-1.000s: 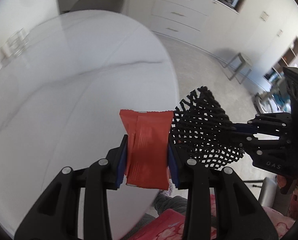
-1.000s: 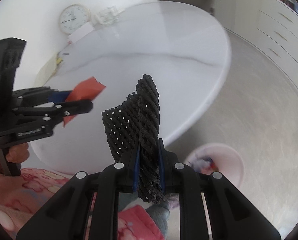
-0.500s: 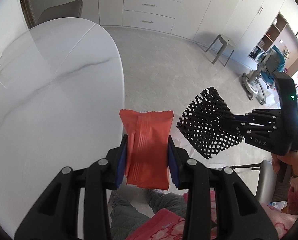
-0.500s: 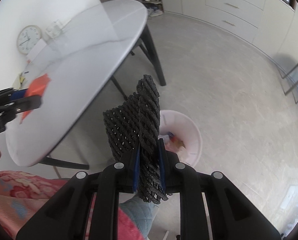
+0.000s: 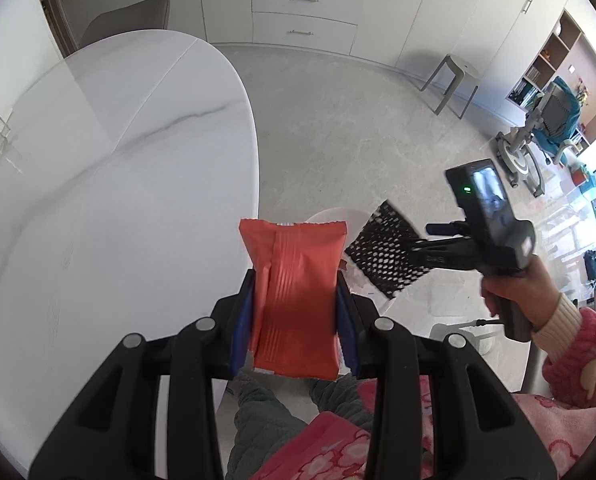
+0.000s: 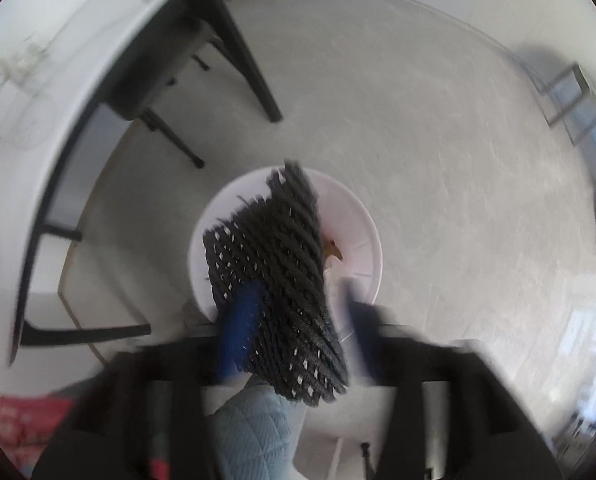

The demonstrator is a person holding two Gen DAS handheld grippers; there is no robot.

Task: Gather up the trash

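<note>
We had the right hand-held gripper [image 6: 293, 320] just opening, its jaws spread, dropping black foam netting [image 6: 273, 280] over the white round bin [image 6: 364, 224]; left hand-held gripper [image 5: 295, 312] clamped the red foil wrapper [image 5: 293, 296], due next.

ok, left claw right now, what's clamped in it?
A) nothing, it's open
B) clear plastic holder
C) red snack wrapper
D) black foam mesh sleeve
C: in the left wrist view the red snack wrapper sits pinched between the blue pads of the left claw, while the black mesh is over at the right claw.
</note>
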